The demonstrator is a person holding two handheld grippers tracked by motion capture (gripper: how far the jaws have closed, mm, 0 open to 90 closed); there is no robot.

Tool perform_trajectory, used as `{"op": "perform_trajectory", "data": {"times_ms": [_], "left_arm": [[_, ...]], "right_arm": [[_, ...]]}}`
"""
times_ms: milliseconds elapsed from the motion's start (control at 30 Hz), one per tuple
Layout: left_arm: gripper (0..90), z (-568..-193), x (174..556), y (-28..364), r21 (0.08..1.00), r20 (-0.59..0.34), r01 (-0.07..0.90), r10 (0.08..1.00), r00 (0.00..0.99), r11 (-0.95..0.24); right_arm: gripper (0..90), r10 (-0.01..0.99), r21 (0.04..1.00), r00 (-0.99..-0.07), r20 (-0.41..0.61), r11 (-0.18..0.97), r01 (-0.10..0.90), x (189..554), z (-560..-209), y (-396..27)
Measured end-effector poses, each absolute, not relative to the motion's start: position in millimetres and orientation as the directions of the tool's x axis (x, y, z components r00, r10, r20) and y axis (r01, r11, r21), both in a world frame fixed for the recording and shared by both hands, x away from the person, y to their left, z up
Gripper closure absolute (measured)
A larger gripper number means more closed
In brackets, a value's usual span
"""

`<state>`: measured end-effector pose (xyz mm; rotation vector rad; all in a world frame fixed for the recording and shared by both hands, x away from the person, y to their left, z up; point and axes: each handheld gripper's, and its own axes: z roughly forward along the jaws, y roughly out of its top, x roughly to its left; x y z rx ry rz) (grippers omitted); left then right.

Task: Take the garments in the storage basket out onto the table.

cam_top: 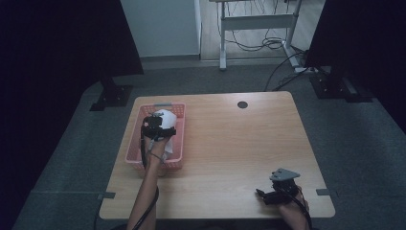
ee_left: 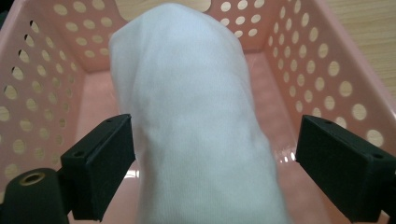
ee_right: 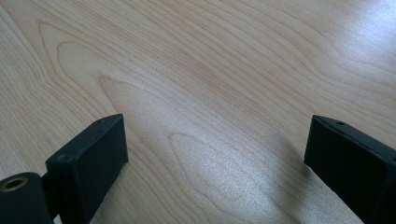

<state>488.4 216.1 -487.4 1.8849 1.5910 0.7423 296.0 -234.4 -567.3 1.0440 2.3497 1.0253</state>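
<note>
A pink perforated basket [cam_top: 131,143] stands at the left side of the wooden table [cam_top: 230,143]. A white cloth [cam_top: 165,117] rises out of it. My left gripper [cam_top: 158,126] hangs over the basket, pointing into it. In the left gripper view the white cloth [ee_left: 187,93] stands between the jaws of my left gripper [ee_left: 215,135], which is open: the left jaw touches the cloth, the right jaw stands apart from it. The basket wall [ee_left: 46,70] surrounds the cloth. My right gripper [cam_top: 262,194] rests low near the table's front right edge. It [ee_right: 215,135] is open over bare wood [ee_right: 210,56].
A dark round cable hole [cam_top: 242,104] sits near the table's far edge. Two black stand bases [cam_top: 111,96] [cam_top: 335,86] flank the table on the grey floor. A desk frame [cam_top: 258,21] with cables stands farther back.
</note>
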Motion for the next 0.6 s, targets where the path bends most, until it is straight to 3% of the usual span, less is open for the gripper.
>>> {"op": "perform_trajectory", "data": {"times_ms": [600], "left_arm": [[12.0,-502,505,215,0.636,0.047,0.763,0.992,0.117,-0.120]], "right_arm": [[5.3,0.754,0.745,-0.656,-0.039,0.460,0.484,296,-567,-234]]}}
